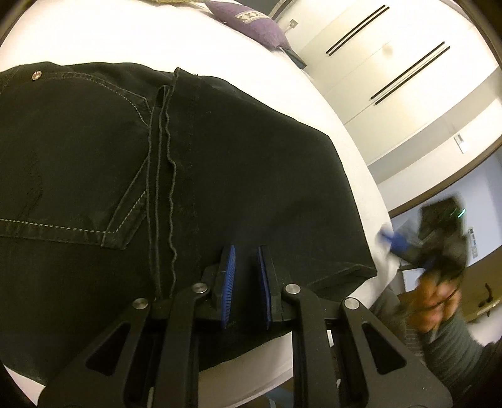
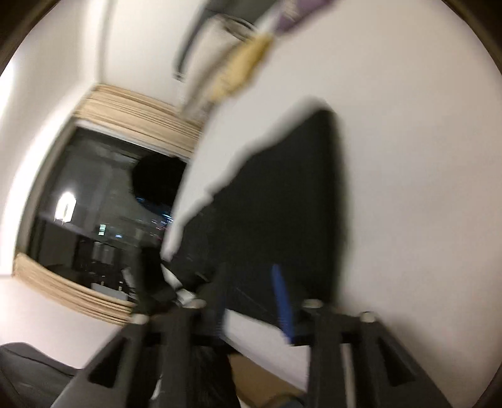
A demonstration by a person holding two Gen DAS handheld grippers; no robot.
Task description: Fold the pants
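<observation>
The black pants (image 1: 219, 175) lie folded on a white bed (image 1: 131, 40), close to its near edge. The left gripper (image 1: 246, 260) hangs just over the dark cloth with its blue pads (image 1: 230, 270) only a little way apart, and nothing is pinched between them. The right gripper (image 2: 251, 282) is blurry, near the pants' corner at the bed's edge; its fingers stand partly apart with nothing between them. A purple pillow (image 1: 251, 23) sits far back
</observation>
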